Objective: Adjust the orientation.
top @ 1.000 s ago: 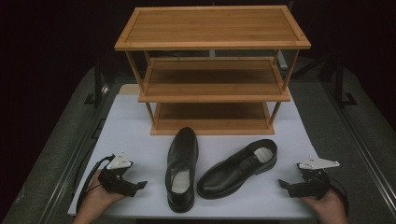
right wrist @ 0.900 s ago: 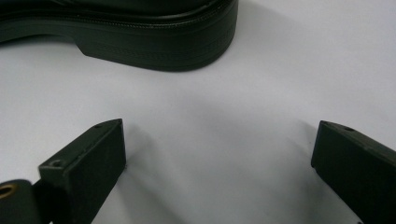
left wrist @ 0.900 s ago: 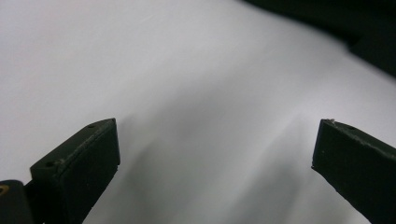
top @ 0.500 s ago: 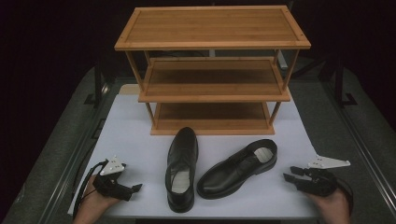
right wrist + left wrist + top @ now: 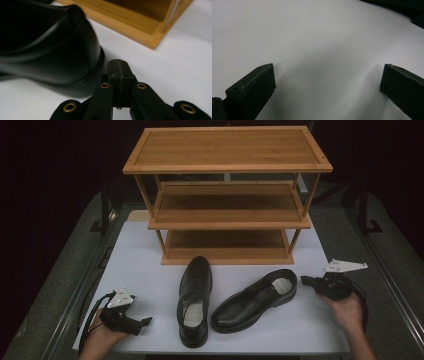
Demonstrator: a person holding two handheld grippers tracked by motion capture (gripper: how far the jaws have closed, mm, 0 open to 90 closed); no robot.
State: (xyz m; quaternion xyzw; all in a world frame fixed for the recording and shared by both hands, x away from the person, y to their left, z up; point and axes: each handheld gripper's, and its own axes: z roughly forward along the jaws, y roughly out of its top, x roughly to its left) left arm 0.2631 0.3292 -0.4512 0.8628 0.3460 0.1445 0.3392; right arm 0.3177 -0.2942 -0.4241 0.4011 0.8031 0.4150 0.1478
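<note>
Two black leather shoes lie on the white mat (image 5: 140, 270): one shoe (image 5: 194, 300) points toe-first at the rack, the other shoe (image 5: 252, 301) lies slanted with its heel to the right. My right gripper (image 5: 305, 280) sits just right of that heel, close to it. Its jaws have just been closing and are now shut with nothing between them. In the right gripper view the shut right gripper (image 5: 118, 67) is beside the slanted shoe's heel (image 5: 50, 50). My left gripper (image 5: 147, 321) rests at the near left; in its own view the left gripper (image 5: 328, 72) stands open over bare mat.
A three-tier bamboo shoe rack (image 5: 227, 195) stands at the back of the mat with its shelves bare; its bottom edge (image 5: 130, 22) lies just beyond the heel. Dark table rails (image 5: 75, 285) run along both sides of the mat.
The right gripper has moved away from the near edge to beside the slanted shoe's heel, and its jaws went from open to shut. The left gripper has barely shifted.
</note>
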